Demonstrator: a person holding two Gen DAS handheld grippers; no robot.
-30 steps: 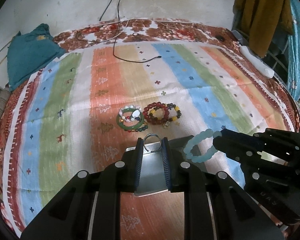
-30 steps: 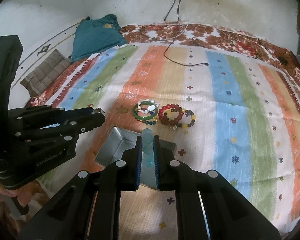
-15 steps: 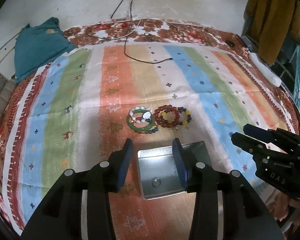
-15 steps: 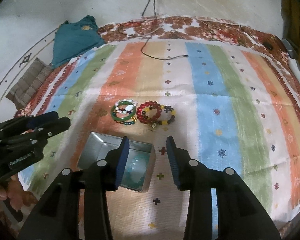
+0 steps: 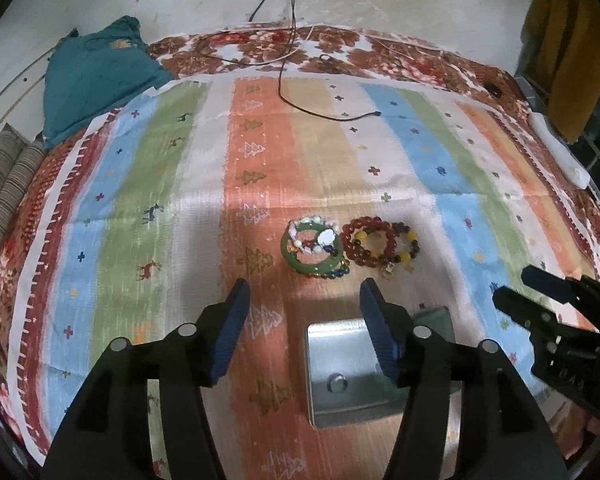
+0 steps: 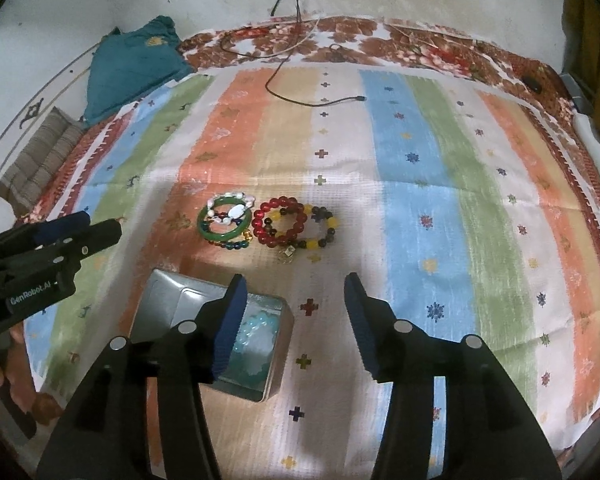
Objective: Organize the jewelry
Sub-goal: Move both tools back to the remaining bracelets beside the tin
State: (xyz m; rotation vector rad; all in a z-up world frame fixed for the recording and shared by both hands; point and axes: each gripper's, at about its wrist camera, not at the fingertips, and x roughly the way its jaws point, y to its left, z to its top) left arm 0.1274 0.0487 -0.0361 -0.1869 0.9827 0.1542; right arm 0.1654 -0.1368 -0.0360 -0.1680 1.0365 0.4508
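Silver metal forms the small open tin lying on the striped cloth; a pale blue bead bracelet rests in its right-hand part, and the left wrist view shows a small ring on its floor. At about 12 o'clock from the tin, the remaining jewelry sits in two touching clusters: a green bangle with white and dark beads over it, and at its 3 o'clock a red bead bracelet overlapped by a yellow-and-dark bead bracelet. The left gripper has just been opening; its jaws stand wide with nothing between them, above the cloth near the tin's far edge. The right gripper has likewise been opening and is empty, its left finger in front of the tin. A black cable trails across the cloth at 12 o'clock.
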